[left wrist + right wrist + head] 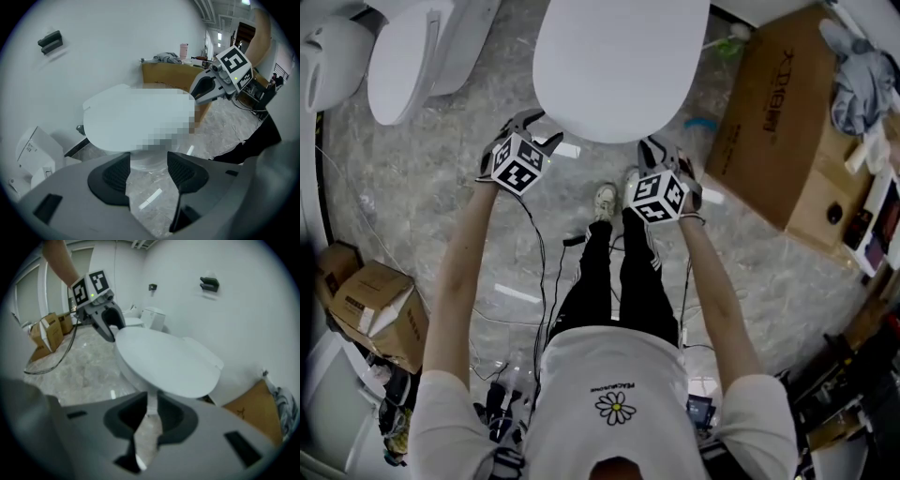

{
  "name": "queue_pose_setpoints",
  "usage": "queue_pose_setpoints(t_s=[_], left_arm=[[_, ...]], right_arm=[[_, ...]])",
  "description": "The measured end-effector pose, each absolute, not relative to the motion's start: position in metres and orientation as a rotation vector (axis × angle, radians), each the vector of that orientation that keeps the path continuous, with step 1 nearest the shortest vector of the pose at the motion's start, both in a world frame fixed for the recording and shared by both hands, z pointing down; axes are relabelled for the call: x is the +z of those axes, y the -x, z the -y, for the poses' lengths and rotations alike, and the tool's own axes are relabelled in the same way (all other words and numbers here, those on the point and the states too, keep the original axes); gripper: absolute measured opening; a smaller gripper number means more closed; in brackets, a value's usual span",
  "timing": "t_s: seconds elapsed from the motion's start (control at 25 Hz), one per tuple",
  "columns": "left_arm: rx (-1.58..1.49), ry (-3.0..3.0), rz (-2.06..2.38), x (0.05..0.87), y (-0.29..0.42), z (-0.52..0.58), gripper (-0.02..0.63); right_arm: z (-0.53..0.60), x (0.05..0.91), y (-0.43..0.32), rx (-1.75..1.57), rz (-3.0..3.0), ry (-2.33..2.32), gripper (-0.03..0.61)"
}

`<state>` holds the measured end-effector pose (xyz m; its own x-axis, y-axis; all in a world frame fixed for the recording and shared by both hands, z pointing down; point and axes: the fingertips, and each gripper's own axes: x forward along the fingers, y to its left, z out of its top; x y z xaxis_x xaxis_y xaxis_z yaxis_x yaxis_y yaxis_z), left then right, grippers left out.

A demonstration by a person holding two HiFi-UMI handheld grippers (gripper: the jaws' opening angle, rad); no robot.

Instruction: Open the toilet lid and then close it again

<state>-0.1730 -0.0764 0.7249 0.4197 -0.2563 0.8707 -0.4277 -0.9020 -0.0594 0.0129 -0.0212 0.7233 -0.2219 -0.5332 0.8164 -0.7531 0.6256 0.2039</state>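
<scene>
The white toilet lid (619, 66) lies shut on its bowl at the top middle of the head view. My left gripper (534, 127) hovers just off the lid's front left rim; in the left gripper view its pads (117, 171) stand wide apart with only floor between them, and the lid (136, 124) is just ahead. At the front right rim is my right gripper (661, 150). Its jaws (152, 406) leave only a narrow gap with nothing in it, below the lid's (164, 362) near edge. Neither gripper touches the lid.
A second toilet (408, 56) stands at the far left. A large cardboard box (778, 122) sits right of the bowl, smaller boxes (380, 309) at lower left. Cables (539, 244) trail over the marble floor by the person's shoes (605, 199). A dark fitting (50, 41) hangs on the wall.
</scene>
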Motion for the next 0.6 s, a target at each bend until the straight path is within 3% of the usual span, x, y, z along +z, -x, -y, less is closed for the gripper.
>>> queue_pose_setpoints(t_s=[0.6], left_arm=[[1.488,-2.424,0.585,0.806,0.184,0.062,0.264]], right_arm=[[0.007,0.806,-0.002,0.351,1.878,-0.968,0.084]])
